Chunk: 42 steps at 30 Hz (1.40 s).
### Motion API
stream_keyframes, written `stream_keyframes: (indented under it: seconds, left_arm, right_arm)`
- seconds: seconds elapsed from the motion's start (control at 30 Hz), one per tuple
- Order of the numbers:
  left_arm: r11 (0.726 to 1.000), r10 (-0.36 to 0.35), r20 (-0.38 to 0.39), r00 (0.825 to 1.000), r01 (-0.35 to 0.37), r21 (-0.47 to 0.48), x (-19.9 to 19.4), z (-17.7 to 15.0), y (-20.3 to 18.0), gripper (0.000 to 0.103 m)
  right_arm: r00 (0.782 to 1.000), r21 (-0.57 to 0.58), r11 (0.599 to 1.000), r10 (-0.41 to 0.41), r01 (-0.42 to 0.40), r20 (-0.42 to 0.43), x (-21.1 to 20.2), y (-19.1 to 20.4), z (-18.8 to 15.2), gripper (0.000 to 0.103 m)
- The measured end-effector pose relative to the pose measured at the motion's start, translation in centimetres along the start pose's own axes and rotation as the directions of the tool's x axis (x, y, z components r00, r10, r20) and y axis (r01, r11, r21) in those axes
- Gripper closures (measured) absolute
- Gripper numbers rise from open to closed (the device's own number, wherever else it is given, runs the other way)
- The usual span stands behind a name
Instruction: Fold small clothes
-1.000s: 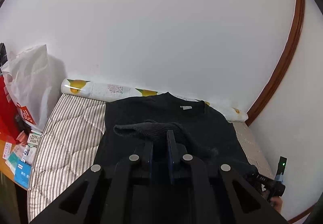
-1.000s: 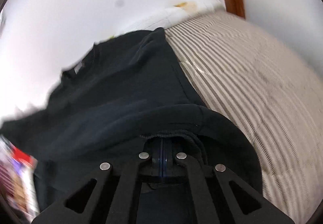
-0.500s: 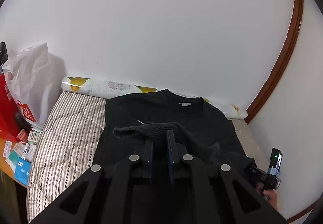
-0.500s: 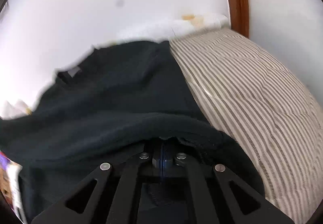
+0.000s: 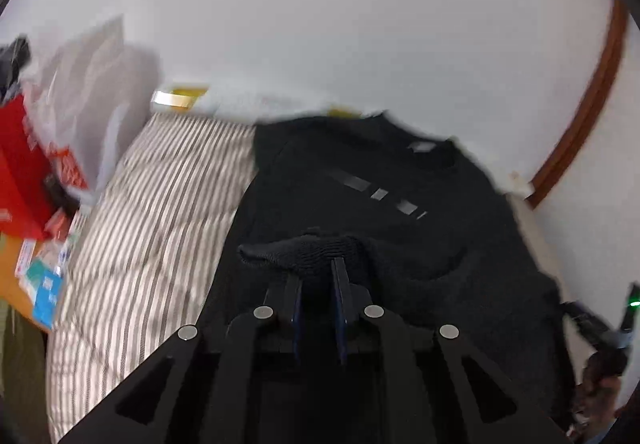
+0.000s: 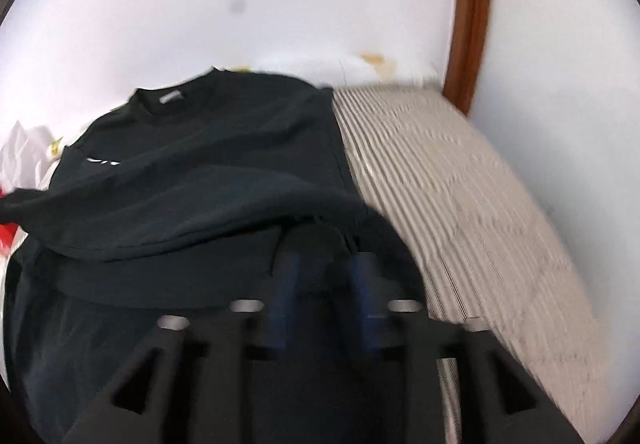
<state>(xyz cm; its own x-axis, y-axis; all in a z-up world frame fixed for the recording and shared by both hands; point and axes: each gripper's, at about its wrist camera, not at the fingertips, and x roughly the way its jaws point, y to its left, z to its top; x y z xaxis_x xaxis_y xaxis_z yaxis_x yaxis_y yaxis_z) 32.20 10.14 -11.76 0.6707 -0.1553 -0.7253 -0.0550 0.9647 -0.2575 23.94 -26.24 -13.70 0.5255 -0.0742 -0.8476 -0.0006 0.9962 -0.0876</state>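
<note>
A black sweater [image 5: 384, 179] lies spread on a bed covered by a striped quilt [image 5: 160, 203], its collar toward a white wall [image 5: 340, 23]. A small grey label sits inside the collar, and pale grey bars run across the chest.

From the left wrist view, the left gripper [image 5: 318, 268] has its two blue-edged fingers close together, pinching a knitted cuff or hem of the sweater, which is bunched and lifted above the rest of the cloth. At the lower right edge the other gripper shows as a dark shape with a green light.

From the right wrist view, which is blurred, the right gripper [image 6: 326, 264] has its fingers [image 6: 286, 276] spread apart, with a fold of the sweater's lower edge draped just ahead of them. Whether the cloth touches the fingers cannot be told.

A rolled mat with a yellow fruit print [image 5: 180, 97] lies along the wall. A brown wooden trim [image 6: 470, 15] runs up the wall. To the left of the bed sit a white plastic bag [image 5: 84, 83], a red box [image 5: 20, 179] and some small packets [image 5: 44, 276]
</note>
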Motion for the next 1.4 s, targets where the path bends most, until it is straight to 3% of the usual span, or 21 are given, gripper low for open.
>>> stream_keyframes:
  seconds: [0.13, 0.23, 0.33, 0.4, 0.5, 0.67, 0.8, 0.87, 1.03, 1.17, 1.3, 1.4]
  left_arm:
    - [0.999, 0.046, -0.092, 0.995, -0.047, -0.01, 2.4, -1.6, 1.0, 0.084]
    - [0.995, 0.095, -0.12, 0.988, -0.092, 0.029, 2.7, -2.5, 0.6, 0.076]
    - [0.991, 0.125, -0.112, 0.986, -0.119, 0.058, 2.2, -3.2, 0.2, 0.073]
    - [0.991, 0.129, -0.12, 0.984, -0.122, 0.06, 2.0, -3.5, 0.2, 0.073]
    - [0.991, 0.13, -0.134, 0.982, -0.123, 0.06, 1.1, -3.9, 0.3, 0.073]
    - [0.987, 0.15, -0.131, 0.98, -0.14, 0.083, -1.1, -5.0, 0.2, 0.067]
    - [0.985, 0.157, -0.118, 0.981, -0.147, 0.088, -3.4, -6.4, 0.1, 0.056]
    - [0.984, 0.157, -0.1, 0.982, -0.148, 0.096, -5.0, -7.7, -0.1, 0.041]
    - [0.984, 0.154, -0.093, 0.984, -0.145, 0.105, -8.5, -11.8, 0.2, 0.04]
    - [0.99, 0.141, -0.133, 0.981, -0.136, 0.04, -10.5, -16.2, 1.7, 0.04]
    - [0.986, 0.168, -0.138, 0.976, -0.165, 0.033, -11.7, -19.6, 2.0, 0.041]
    - [0.983, 0.182, -0.143, 0.973, -0.18, 0.033, -12.1, -21.3, 1.9, 0.048]
  right_arm:
    - [0.995, -0.099, 0.99, -0.096, 0.098, 0.024, 1.1, 1.2, 0.5, 0.045]
    - [0.992, -0.093, 0.989, -0.109, 0.115, 0.07, 1.4, 1.2, 1.1, 0.045]
    - [0.994, -0.051, 0.996, -0.07, 0.075, 0.08, 2.6, 1.0, 1.9, 0.045]
    - [0.996, -0.048, 0.996, -0.075, 0.078, 0.052, 4.1, 1.0, 2.3, 0.045]
    - [0.994, -0.025, 0.997, -0.075, 0.074, -0.077, 6.6, 0.3, 1.9, 0.045]
    - [0.991, -0.01, 0.995, -0.102, 0.102, -0.082, 4.0, -0.4, 1.1, 0.046]
    - [0.995, 0.001, 0.997, -0.081, 0.081, -0.055, -0.8, -0.9, -1.5, 0.046]
    - [0.997, 0.01, 0.998, -0.057, 0.058, -0.057, -3.3, -1.6, -3.5, 0.046]
    - [0.995, 0.02, 0.999, -0.046, 0.048, -0.088, -7.1, -3.7, -8.4, 0.036]
    - [0.99, 0.053, 0.998, -0.008, 0.016, -0.142, -8.6, -5.6, -12.5, 0.036]
    - [0.988, 0.09, 0.995, 0.058, -0.046, -0.144, -9.9, -6.3, -15.3, 0.036]
    - [0.985, 0.098, 0.993, 0.081, -0.067, -0.151, -10.2, -6.2, -16.9, 0.039]
